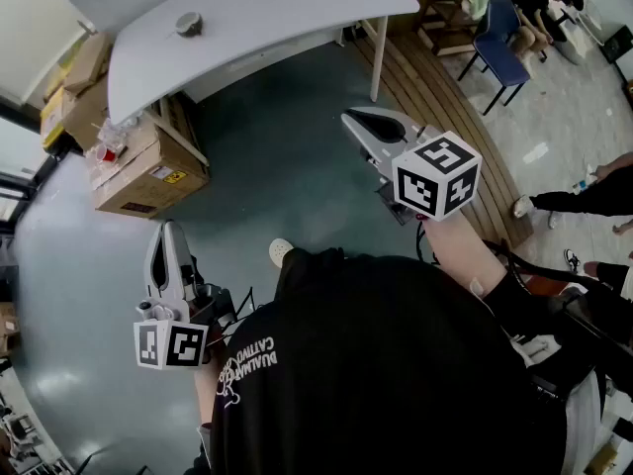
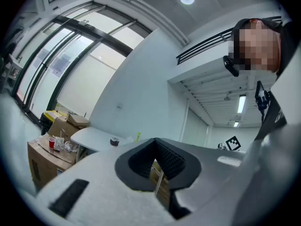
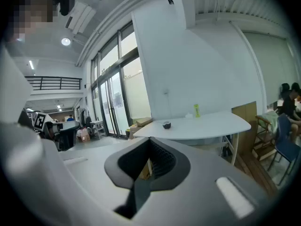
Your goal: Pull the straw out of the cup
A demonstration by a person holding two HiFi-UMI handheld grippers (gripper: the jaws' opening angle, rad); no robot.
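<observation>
Zero objects held | left gripper (image 1: 170, 231) closed | right gripper (image 1: 351, 119) closed | white table (image 1: 277, 18) ahead

Small dark cup (image 1: 188, 23) on white table (image 1: 287, 13)

Table (image 1: 257, 13): top ctr, far side. Small round item (image 1: 188, 23): on tabletop, left part. Cardboard boxes (image 1: 148, 171): stacked by table's left end, partly under it, w/ small clutter (image 1: 109, 151) on top. Chair (image 1: 499, 52): right of table, well apart. Left gripper (image 1: 170, 228): near side, below boxes. Right gripper (image 1: 351, 119): to its right, well apart, nearer table.
</observation>
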